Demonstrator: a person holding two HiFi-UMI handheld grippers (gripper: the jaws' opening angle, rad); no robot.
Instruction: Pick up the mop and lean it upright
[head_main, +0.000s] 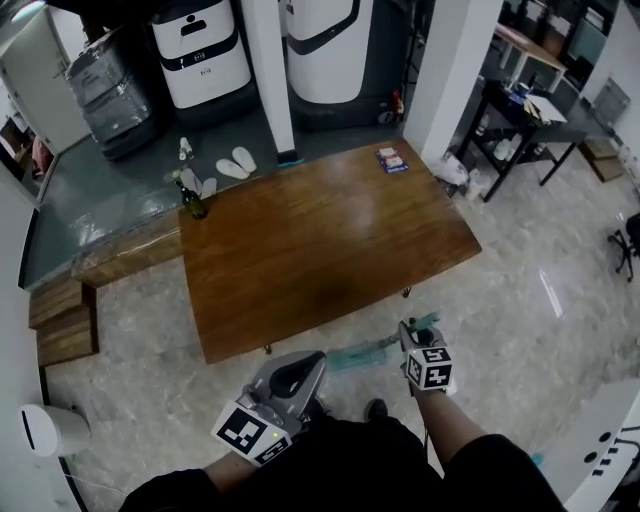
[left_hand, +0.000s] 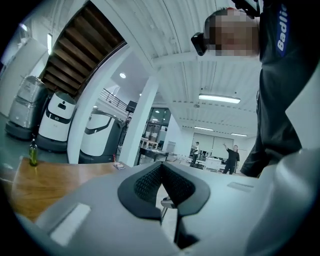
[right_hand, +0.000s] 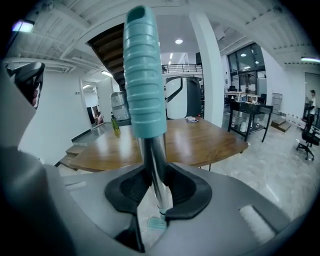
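Wood table (head_main: 320, 240), marble floor (head_main: 520, 290); R fingers (right_hand: 127, 187) clamp mop (right_hand: 145, 75), L fingers (left_hand: 145, 185) together, empty.

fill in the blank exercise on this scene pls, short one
1. The right gripper is shut on the ___.
2. The left gripper's jaws are together and hold ___.
3. The bottle stands on the ___.

Missing words: mop; nothing; table.
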